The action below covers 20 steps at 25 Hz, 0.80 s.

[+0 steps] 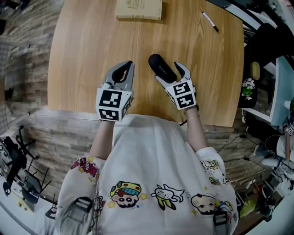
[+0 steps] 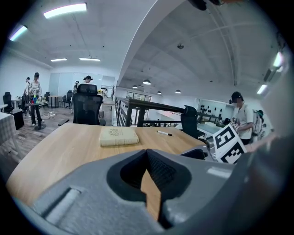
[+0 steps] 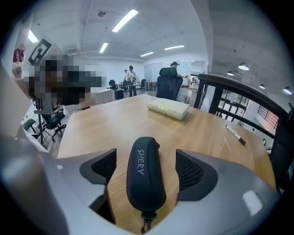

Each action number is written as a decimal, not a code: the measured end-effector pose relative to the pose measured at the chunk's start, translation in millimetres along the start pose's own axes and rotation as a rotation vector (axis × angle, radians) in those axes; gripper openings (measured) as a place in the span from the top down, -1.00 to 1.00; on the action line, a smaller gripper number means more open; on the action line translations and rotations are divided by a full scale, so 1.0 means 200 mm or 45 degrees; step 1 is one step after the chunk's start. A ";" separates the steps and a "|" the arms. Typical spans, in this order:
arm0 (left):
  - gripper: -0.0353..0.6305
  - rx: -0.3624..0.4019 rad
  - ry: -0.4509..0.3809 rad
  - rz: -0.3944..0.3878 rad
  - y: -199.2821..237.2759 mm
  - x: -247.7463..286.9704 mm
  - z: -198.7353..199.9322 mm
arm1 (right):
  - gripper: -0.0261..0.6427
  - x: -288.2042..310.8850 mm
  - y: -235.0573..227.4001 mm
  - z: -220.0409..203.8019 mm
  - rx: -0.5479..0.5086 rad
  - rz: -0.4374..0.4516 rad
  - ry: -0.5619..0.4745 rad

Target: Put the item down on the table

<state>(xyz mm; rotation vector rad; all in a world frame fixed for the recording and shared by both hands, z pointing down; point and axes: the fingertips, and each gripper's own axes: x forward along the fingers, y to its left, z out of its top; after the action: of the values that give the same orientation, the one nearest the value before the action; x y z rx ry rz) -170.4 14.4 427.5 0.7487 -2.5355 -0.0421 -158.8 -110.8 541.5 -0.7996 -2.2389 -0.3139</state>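
A black zip case [image 1: 161, 67] printed "SHERY" lies lengthwise on the wooden table [image 1: 82, 55]. My right gripper [image 1: 171, 72] is open around it. In the right gripper view the case [image 3: 142, 156] sits between the jaws of the right gripper [image 3: 146, 176], with a gap of bare wood on each side, and its zip pull points back at the camera. My left gripper [image 1: 127, 66] hovers just left of the case, shut with nothing in it. In the left gripper view the left gripper [image 2: 148, 179] shows only a thin sliver of table between its pads.
A cream book [image 1: 139, 9] lies at the table's far edge and a marker pen [image 1: 210, 21] at the far right. The near table edge runs just under both grippers. Office chairs and railings stand beyond the table, and people are in the distance.
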 end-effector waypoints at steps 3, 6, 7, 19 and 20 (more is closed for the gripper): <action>0.89 0.015 -0.016 -0.011 -0.03 -0.03 0.02 | -0.30 -0.08 -0.01 0.04 0.001 -0.029 -0.055; 0.89 0.034 -0.039 -0.024 -0.07 -0.05 0.05 | -0.25 -0.16 -0.01 0.09 0.015 -0.058 -0.117; 0.89 0.040 -0.047 -0.028 -0.08 -0.06 0.05 | -0.23 -0.20 -0.02 0.10 0.023 -0.068 -0.140; 0.89 0.084 -0.106 -0.093 -0.25 -0.18 0.08 | 0.06 -0.59 -0.02 0.18 0.130 -0.203 -0.398; 0.89 0.087 -0.111 -0.098 -0.26 -0.18 0.09 | 0.08 -0.63 -0.02 0.18 0.142 -0.214 -0.420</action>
<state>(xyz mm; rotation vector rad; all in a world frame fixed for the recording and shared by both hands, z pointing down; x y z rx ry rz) -126.1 -12.2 387.2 0.8890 -2.6008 -0.0137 -113.4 -154.7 427.3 -0.6413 -2.6148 -0.1411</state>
